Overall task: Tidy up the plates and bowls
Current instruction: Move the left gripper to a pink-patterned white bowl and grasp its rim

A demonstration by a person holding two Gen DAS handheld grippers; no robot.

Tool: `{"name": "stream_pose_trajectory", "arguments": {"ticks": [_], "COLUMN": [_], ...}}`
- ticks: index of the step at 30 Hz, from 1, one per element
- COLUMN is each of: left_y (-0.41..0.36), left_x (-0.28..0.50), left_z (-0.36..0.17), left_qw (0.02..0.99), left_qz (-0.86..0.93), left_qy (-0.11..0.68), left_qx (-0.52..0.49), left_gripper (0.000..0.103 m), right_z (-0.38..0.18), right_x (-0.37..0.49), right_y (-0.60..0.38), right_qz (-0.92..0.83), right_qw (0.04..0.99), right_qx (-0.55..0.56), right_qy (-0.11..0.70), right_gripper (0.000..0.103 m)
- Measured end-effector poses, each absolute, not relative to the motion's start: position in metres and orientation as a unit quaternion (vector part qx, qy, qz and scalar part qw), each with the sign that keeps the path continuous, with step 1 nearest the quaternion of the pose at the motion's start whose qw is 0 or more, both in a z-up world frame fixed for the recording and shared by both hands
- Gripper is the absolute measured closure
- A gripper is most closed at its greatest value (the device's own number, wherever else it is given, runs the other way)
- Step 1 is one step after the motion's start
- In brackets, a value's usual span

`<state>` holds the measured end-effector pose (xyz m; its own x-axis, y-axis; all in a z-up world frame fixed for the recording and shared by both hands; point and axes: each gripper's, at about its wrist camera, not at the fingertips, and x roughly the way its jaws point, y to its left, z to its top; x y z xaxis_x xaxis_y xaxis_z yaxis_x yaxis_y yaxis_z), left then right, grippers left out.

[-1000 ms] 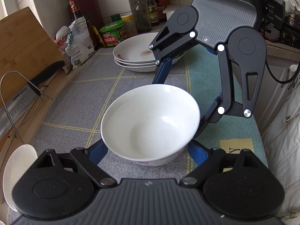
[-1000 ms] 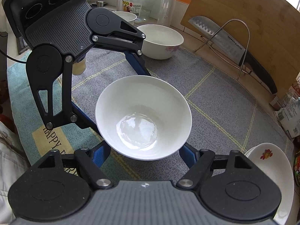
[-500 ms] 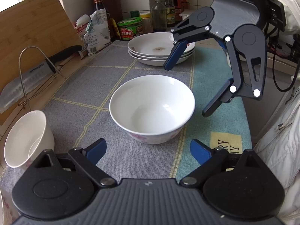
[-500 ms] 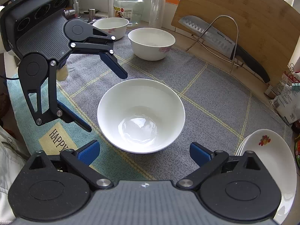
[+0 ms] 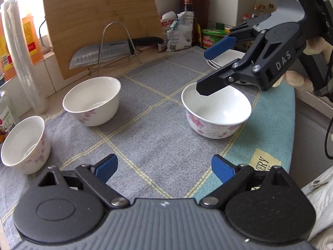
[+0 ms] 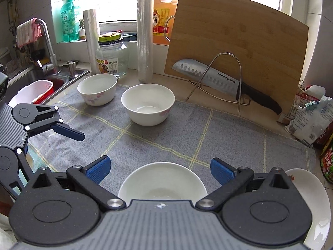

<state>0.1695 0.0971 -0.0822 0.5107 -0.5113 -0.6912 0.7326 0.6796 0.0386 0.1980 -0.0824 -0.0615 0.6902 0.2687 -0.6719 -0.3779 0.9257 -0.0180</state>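
Note:
A white floral bowl (image 5: 217, 114) stands on the grey mat (image 5: 158, 129), apart from both grippers; it also shows under my right gripper in the right wrist view (image 6: 162, 183). My left gripper (image 5: 164, 169) is open and empty, drawn back from the bowl. My right gripper (image 6: 160, 169) is open and empty, hovering above the bowl's far side. Two more white bowls stand on the mat: a middle one (image 5: 91, 101) (image 6: 148, 103) and a far one (image 5: 25, 144) (image 6: 97, 88). A stack of white plates (image 6: 312, 204) sits at the right, partly hidden behind the right gripper in the left wrist view.
A wooden cutting board (image 6: 235, 39) leans on the wall with a knife (image 6: 224, 81) in a wire rack. Rolls, a glass jar (image 6: 111, 57) and bottles line the back. A sink (image 6: 35, 81) lies at left. Food packets (image 6: 310, 120) stand at right.
Both grippers opened and let go of the bowl, leaving it on the mat. Both then pulled back and swung toward the other two bowls.

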Motion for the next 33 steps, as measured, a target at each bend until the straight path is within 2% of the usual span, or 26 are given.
{"name": "stream_pose_trajectory", "arguments": {"ticks": [8, 16, 26, 33], "left_y": [0.152, 0.196, 0.193, 0.162], "left_x": [0.184, 0.209, 0.243, 0.259], "left_z": [-0.078, -0.070, -0.054, -0.050], "left_qw": [0.882, 0.896, 0.889, 0.861], "left_qz": [-0.289, -0.246, -0.253, -0.293], "left_qy": [0.348, 0.353, 0.362, 0.354], "left_qx": [0.131, 0.114, 0.125, 0.218], "left_gripper": [0.005, 0.004, 0.004, 0.003], "right_z": [-0.071, -0.081, -0.095, -0.099], "right_x": [0.234, 0.248, 0.262, 0.275], "right_y": [-0.021, 0.022, 0.027, 0.008], "right_qz": [0.149, 0.091, 0.062, 0.069], "right_qw": [0.917, 0.926, 0.927, 0.926], "right_qx": [-0.054, -0.078, -0.068, -0.049], "right_qy": [0.366, 0.358, 0.364, 0.368], "right_gripper": [0.000, 0.000, 0.000, 0.000]}}
